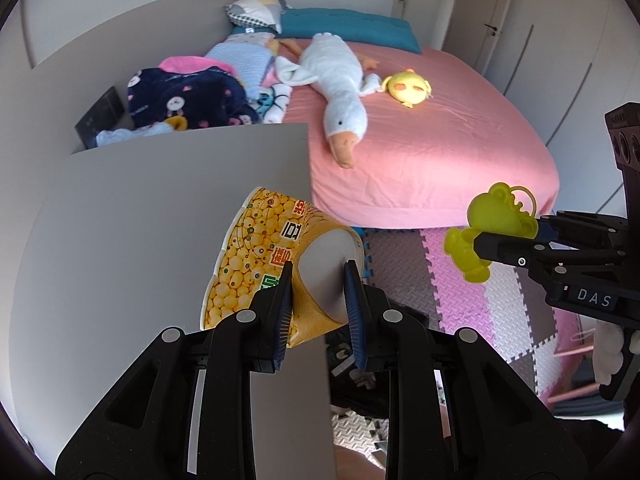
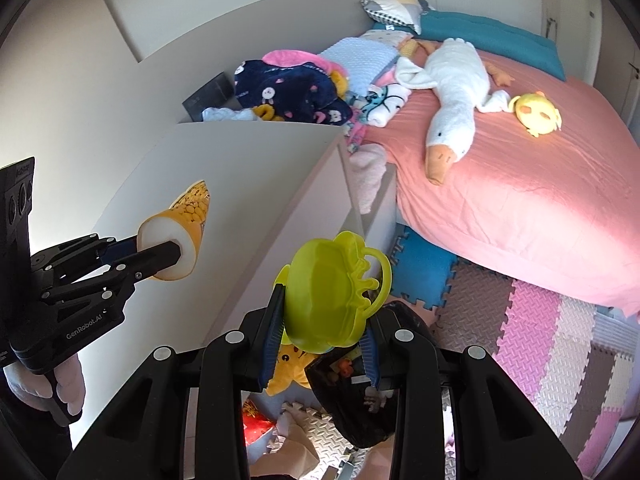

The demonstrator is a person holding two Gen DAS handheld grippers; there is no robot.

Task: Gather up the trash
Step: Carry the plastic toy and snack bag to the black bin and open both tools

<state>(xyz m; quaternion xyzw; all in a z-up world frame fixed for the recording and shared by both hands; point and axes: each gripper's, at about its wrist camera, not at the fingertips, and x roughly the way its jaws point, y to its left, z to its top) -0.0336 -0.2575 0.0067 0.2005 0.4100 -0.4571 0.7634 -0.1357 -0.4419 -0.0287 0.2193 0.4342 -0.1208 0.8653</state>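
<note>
My left gripper is shut on a yellow paper cup printed with soybeans, held by its base, tipped on its side above the white cabinet top. The cup also shows in the right wrist view. My right gripper is shut on a yellow-green plastic frog toy, held above a black bin on the floor. The toy shows in the left wrist view at the right gripper's tips.
A pink bed holds a white goose plush, a yellow plush and heaped clothes. Foam floor mats lie beside the bed. A yellow plush and red packaging lie below.
</note>
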